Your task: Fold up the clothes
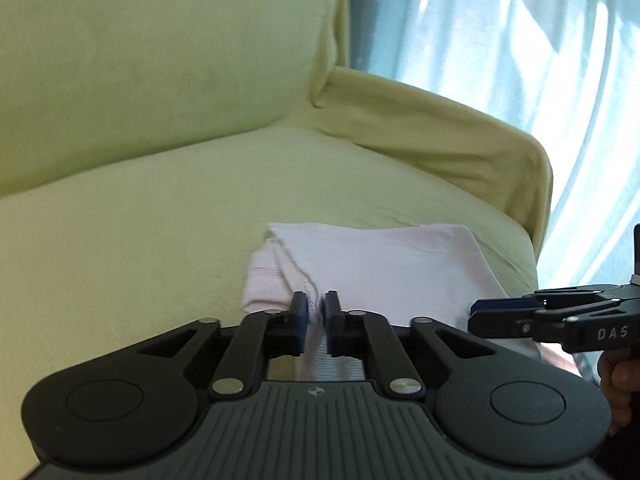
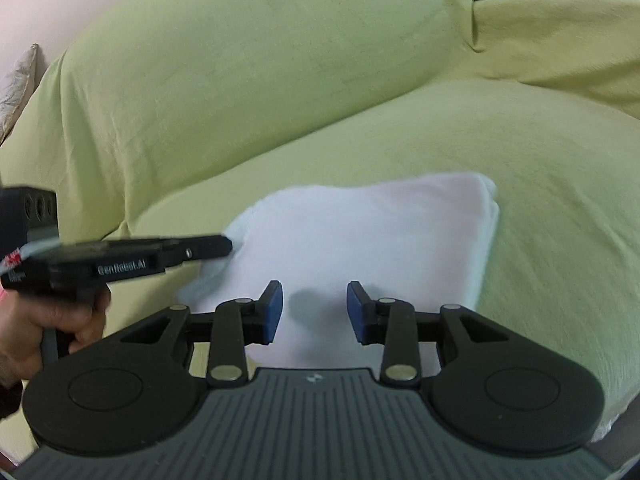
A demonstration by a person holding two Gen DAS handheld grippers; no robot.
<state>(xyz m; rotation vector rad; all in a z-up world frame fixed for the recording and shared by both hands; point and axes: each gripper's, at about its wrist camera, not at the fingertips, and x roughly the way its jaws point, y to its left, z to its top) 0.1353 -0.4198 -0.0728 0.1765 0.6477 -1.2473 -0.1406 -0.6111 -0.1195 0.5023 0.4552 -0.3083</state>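
Note:
A pale pink garment [image 1: 380,272] lies folded into a rough rectangle on the seat of a yellow-green sofa [image 1: 140,220]. My left gripper [image 1: 315,322] is shut on the near edge of the garment, with cloth pinched between its blue pads. In the right wrist view the same garment [image 2: 360,232] looks almost white, and my right gripper [image 2: 315,312] hangs open just above its near part, nothing between the fingers. The left gripper [image 2: 216,246] reaches the cloth's left edge there, and the right gripper [image 1: 504,314] shows from the side in the left wrist view.
The sofa backrest [image 1: 160,72] rises behind the seat, and an armrest [image 1: 460,140] bounds it on the right. Light blue curtains [image 1: 540,60] hang beyond the armrest. A hand [image 2: 44,324] holds the left gripper's handle. A patterned cushion [image 2: 18,80] shows at the far left.

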